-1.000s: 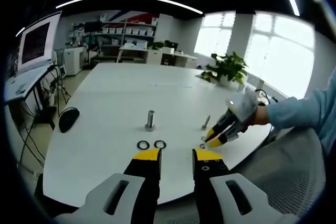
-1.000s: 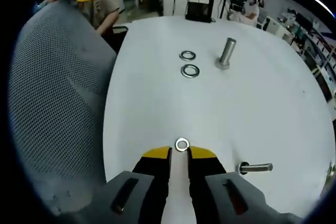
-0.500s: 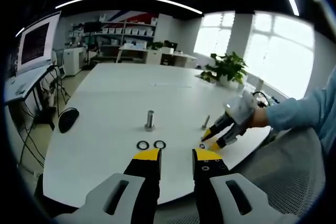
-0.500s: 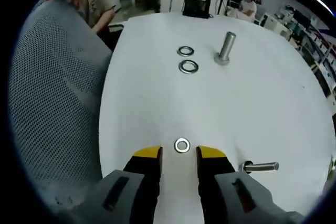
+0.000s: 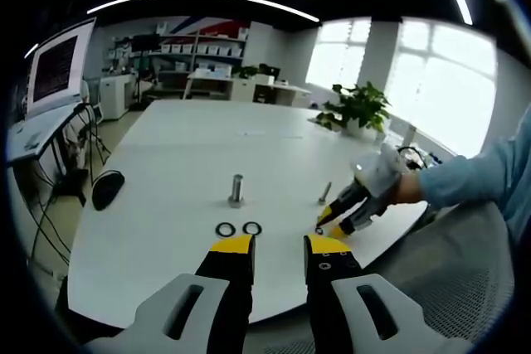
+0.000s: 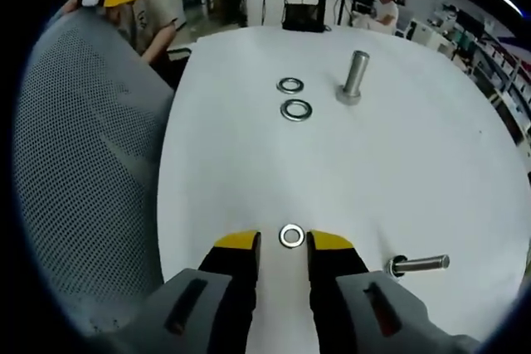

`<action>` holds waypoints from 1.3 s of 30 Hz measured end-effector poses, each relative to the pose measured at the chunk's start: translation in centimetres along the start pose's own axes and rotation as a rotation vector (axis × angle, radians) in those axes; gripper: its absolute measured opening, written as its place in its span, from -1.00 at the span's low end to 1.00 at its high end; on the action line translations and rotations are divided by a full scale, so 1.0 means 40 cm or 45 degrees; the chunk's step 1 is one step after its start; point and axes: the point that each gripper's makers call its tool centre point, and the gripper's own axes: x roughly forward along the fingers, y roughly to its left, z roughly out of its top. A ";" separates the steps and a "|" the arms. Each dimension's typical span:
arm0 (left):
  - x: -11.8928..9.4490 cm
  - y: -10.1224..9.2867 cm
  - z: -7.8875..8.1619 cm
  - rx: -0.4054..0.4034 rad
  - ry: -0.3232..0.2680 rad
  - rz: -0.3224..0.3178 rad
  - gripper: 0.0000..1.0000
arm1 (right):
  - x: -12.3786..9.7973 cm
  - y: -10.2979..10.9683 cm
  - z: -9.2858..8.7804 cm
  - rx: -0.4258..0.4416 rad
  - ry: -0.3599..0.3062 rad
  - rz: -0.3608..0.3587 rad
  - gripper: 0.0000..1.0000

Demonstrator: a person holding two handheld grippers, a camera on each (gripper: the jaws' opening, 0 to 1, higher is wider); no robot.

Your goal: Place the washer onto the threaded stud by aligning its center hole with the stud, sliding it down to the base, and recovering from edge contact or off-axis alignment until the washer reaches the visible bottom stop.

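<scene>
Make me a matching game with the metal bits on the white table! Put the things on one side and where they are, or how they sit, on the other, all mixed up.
Things:
1. small silver washer
2. thick silver upright stud
3. thin silver bolt
4. pair of larger silver washers

Places or states:
A. lying on its side
B. flat, side by side, near the stud
C. between the right tool's yellow tips
D. standing up

Pairs: 1-C, 2-D, 3-A, 4-B

three washers (image 6: 291, 235), two studs (image 6: 353, 77)
</scene>
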 end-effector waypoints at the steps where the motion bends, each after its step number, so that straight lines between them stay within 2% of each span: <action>1: 0.000 0.000 0.000 0.000 0.000 0.000 -0.58 | 0.000 0.000 0.000 0.001 -0.003 0.002 -0.51; 9: 0.000 0.000 -0.001 0.000 0.002 0.000 -0.58 | 0.001 0.001 0.000 0.007 -0.002 0.000 -0.51; 18: 0.000 0.001 -0.002 0.003 0.008 0.002 -0.58 | 0.003 0.000 0.001 0.005 0.008 -0.007 -0.70; 26: 0.000 0.001 -0.001 0.005 0.004 0.008 -0.58 | 0.006 -0.004 0.006 -0.019 0.030 -0.034 -0.71; 39: 0.000 0.001 -0.002 0.004 0.006 0.005 -0.58 | -0.016 -0.033 0.027 -0.011 -0.016 -0.087 -0.72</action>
